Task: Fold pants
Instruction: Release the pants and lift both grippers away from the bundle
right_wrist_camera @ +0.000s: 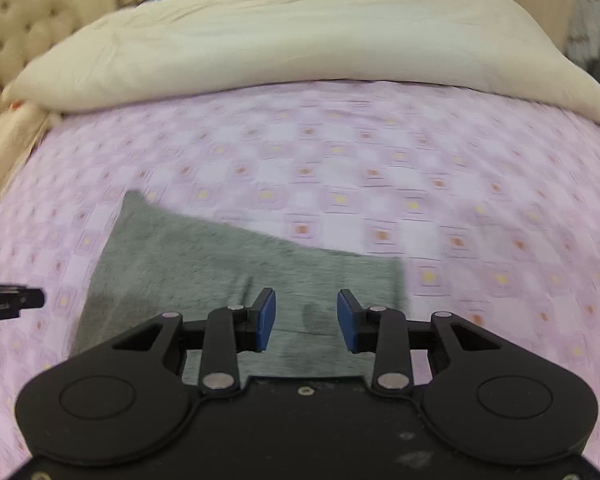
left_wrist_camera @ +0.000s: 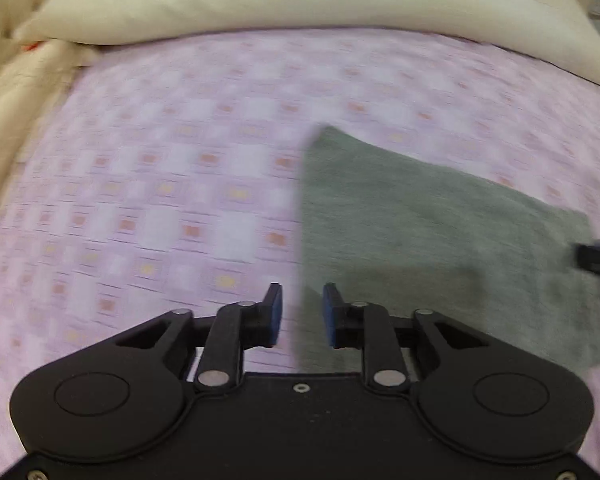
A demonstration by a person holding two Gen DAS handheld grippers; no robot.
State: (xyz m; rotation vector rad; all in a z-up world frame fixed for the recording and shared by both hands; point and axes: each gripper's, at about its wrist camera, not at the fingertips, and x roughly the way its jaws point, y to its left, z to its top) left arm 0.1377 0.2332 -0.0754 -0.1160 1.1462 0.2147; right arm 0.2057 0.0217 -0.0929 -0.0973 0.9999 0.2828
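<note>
The grey pants (left_wrist_camera: pixel 428 232) lie folded into a flat block on the pink checked bedspread (left_wrist_camera: pixel 160 184). My left gripper (left_wrist_camera: pixel 302 314) is open and empty, hovering over the block's left edge. In the right wrist view the pants (right_wrist_camera: pixel 204 264) lie just ahead, and my right gripper (right_wrist_camera: pixel 306 318) is open and empty above their near edge. The right gripper's tip shows at the right edge of the left wrist view (left_wrist_camera: pixel 598 260). The left gripper's tip shows at the left edge of the right wrist view (right_wrist_camera: pixel 12 300).
A cream duvet (right_wrist_camera: pixel 284 36) is bunched along the far side of the bedspread (right_wrist_camera: pixel 380 160). A tufted beige headboard (right_wrist_camera: pixel 16 20) stands at the far left. Both views are motion-blurred.
</note>
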